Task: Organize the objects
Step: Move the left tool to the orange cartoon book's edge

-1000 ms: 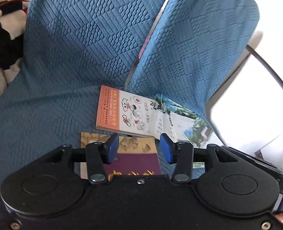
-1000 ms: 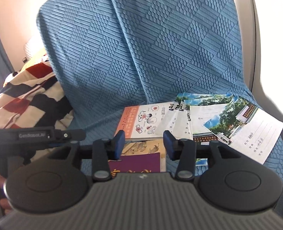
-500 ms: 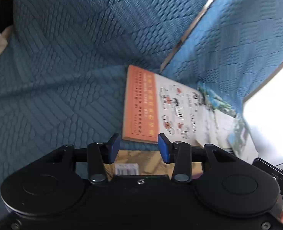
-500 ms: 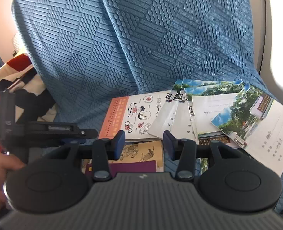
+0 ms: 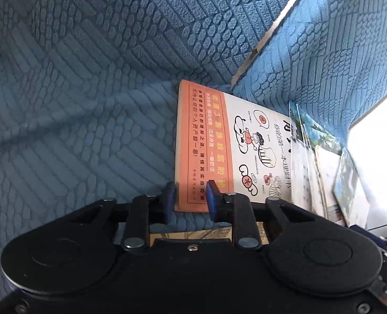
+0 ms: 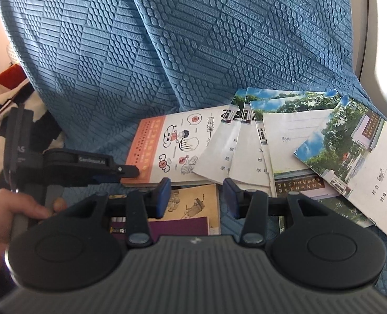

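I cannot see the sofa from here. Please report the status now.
Left hand-held gripper closing astride the orange book corner, not yet clamped. Right hand-held gripper open, empty, over the yellow book. Notebooks overlap the orange book's far side.

The sofa cover (image 6: 193,52) is blue with a raised geometric pattern, and on it lie an orange-and-white book (image 5: 219,144), a yellow-and-purple book (image 6: 193,212) and white notebooks (image 6: 285,144) with green-and-blue photos.
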Action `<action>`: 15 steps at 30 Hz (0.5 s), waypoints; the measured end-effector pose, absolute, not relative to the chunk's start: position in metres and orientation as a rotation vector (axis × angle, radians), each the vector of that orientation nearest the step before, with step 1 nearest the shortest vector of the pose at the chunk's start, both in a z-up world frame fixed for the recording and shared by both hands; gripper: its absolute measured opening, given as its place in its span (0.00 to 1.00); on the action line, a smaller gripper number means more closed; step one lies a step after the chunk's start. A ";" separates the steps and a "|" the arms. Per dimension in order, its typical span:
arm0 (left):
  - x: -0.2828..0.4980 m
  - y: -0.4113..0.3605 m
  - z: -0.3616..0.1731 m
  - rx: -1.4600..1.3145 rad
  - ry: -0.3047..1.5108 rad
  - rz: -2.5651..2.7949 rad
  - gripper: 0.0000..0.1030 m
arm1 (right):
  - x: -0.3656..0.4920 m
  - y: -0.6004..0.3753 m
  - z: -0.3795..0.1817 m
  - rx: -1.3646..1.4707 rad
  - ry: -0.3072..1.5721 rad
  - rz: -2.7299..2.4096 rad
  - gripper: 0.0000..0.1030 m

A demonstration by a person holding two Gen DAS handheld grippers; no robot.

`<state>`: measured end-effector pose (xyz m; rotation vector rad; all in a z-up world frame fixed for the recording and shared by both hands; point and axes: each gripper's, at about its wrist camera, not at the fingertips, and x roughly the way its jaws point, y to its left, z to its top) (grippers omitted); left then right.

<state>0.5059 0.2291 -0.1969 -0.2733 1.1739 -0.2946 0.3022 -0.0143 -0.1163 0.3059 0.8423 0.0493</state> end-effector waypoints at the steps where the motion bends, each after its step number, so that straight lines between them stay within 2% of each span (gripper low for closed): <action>1: 0.505 0.229 -0.196 -0.264 1.163 -0.288 0.17 | 0.302 -0.014 -0.117 0.306 0.843 0.046 0.45; 6: 0.498 0.236 -0.193 -0.288 1.129 -0.275 0.05 | 0.309 -0.012 -0.123 0.315 0.852 0.051 0.49; 9: 0.496 0.244 -0.190 -0.354 1.122 -0.270 0.03 | 0.317 -0.009 -0.132 0.344 0.872 0.074 0.50; 15: 0.493 0.253 -0.177 -0.448 1.092 -0.320 0.01 | 0.334 -0.008 -0.157 0.599 0.935 0.108 0.52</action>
